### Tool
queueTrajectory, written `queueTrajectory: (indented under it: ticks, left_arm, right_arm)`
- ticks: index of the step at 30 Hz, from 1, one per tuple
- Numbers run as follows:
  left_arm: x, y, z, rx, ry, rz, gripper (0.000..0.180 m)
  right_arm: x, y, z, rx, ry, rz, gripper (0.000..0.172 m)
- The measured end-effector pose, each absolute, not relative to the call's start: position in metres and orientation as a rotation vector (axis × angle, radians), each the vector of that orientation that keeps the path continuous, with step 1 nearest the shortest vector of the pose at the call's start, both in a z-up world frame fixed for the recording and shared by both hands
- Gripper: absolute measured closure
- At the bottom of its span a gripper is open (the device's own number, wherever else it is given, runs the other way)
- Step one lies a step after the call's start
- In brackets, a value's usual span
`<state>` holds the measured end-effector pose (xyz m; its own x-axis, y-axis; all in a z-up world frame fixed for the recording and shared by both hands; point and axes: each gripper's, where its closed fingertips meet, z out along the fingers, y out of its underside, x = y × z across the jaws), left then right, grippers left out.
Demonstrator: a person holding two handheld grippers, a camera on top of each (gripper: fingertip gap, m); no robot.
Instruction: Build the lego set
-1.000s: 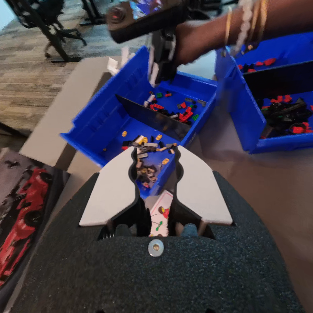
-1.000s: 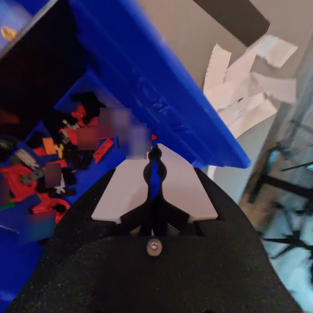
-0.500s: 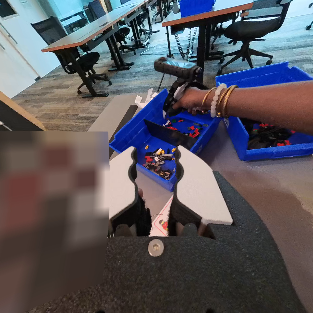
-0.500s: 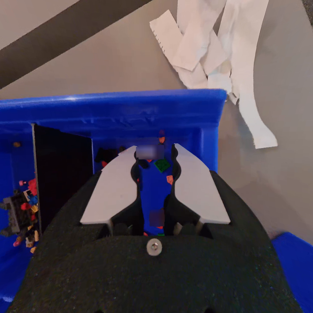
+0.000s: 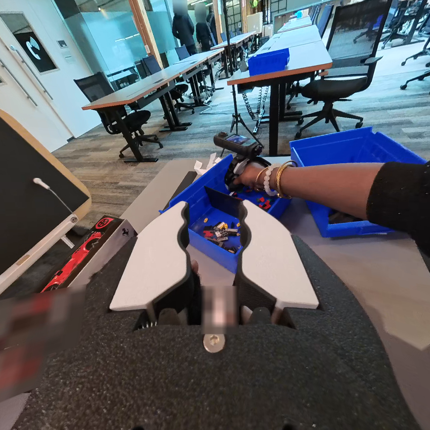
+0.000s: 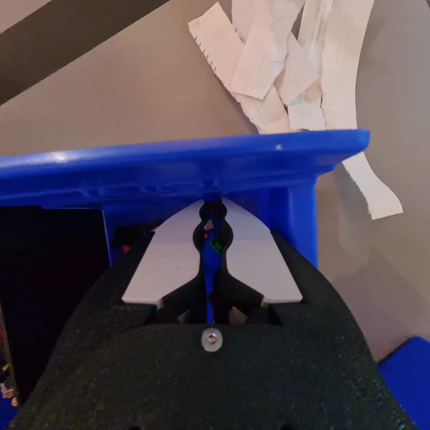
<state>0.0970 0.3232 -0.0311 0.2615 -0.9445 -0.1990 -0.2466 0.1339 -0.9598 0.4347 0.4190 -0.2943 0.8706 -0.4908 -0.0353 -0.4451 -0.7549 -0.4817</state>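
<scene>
My left gripper (image 5: 213, 204) is open and empty. It hovers over the table short of a blue bin (image 5: 186, 200) split by a black divider (image 5: 222, 200). The near compartment holds several small black, grey, yellow and red pieces (image 5: 221, 232). My right gripper (image 6: 213, 203) is down in the far compartment, against the bin's wall (image 6: 162, 167). Its jaws are nearly together on a small dark red piece (image 6: 213, 206) at the tips. A green piece (image 6: 216, 245) lies on the floor below it. In the left wrist view the right gripper (image 5: 232, 187) points down into that compartment, with its tips hidden.
A second blue bin (image 5: 349, 151) with dark parts stands to the right. Torn white paper strips (image 6: 279, 58) lie on the table beyond the first bin. A box with a red car picture (image 5: 86, 246) lies at the left edge. Desks and chairs stand behind. The left gripper's tips are roughly 45 cm from the right gripper's.
My right gripper's jaws were open half a second ago and have come nearly together, closer to the bin's wall. My left gripper has drawn back and tilted up, staying open.
</scene>
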Motion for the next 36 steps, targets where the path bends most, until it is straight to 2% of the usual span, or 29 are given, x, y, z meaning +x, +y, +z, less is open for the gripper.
queueTrajectory:
  ticks: [15,22,33,36]
  left_arm:
    - [0.098,0.318,-0.029,-1.34,1.246,-0.716,0.14]
    - [0.103,0.322,-0.041,-1.382,1.274,-0.7,0.139]
    - [0.11,0.331,-0.058,-1.433,1.305,-0.625,0.138]
    - [0.114,0.339,-0.072,-1.474,1.334,-0.558,0.136]
  right_arm:
    - [0.414,0.409,-0.263,-2.672,0.56,0.125,0.164]
    - [0.394,0.39,-0.232,-2.744,0.181,0.046,0.164]
    - [0.392,0.354,-0.279,-2.987,-0.308,-0.06,0.163]
    - [0.39,0.351,-0.283,-2.998,-0.389,-0.047,0.156]
